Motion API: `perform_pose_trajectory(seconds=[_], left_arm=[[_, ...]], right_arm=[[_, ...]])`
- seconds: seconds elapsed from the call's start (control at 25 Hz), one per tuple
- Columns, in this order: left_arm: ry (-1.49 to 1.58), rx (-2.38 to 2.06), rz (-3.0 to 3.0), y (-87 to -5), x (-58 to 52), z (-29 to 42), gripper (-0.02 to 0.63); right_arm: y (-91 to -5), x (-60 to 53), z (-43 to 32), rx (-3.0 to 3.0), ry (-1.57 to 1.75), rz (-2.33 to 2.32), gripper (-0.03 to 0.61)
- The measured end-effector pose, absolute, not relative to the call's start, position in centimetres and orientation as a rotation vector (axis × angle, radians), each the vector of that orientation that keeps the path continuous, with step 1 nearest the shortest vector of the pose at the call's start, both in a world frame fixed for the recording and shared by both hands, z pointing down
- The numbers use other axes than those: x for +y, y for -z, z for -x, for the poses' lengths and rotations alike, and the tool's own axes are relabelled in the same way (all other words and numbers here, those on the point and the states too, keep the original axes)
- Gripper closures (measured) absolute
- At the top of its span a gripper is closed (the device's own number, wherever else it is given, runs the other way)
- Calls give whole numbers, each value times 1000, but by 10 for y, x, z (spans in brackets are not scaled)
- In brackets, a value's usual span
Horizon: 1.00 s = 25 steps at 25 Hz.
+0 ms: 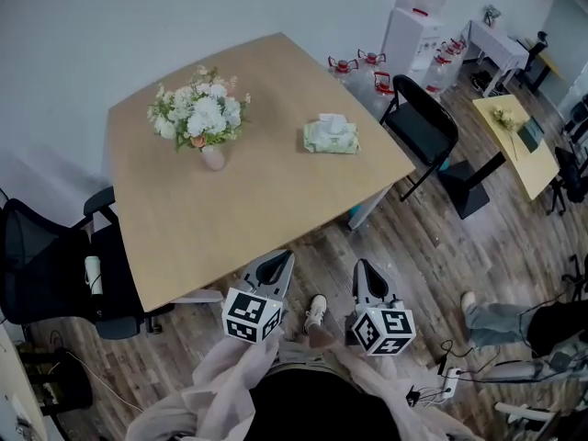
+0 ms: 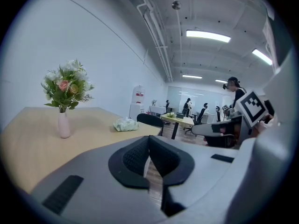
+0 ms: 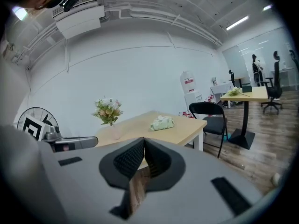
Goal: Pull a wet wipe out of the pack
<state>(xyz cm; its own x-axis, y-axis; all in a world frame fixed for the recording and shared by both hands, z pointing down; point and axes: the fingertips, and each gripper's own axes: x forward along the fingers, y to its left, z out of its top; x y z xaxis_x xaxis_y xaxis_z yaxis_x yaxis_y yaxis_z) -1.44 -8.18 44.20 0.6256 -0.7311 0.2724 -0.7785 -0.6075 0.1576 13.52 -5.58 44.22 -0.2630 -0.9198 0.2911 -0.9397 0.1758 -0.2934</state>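
A pale green wet-wipe pack lies on the far right part of the wooden table, a white wipe sticking up from its top. It is small in the left gripper view and in the right gripper view. My left gripper is shut and empty, held over the floor just short of the table's near edge. My right gripper is shut and empty too, beside it over the floor. Both are far from the pack.
A vase of flowers stands on the table's far left. A black folding chair stands right of the table, a black office chair at its left. A second table and red-capped water bottles are at the back right.
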Motion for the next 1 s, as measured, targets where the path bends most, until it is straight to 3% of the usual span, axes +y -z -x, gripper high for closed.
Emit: perform_pose_trajectory(seconds=[1.0], left_arm=[[-230,-1430,-2493,-443,-161,-13,603]], right_arm=[[-437,-161,-170,-2518,-581,-1682,568]])
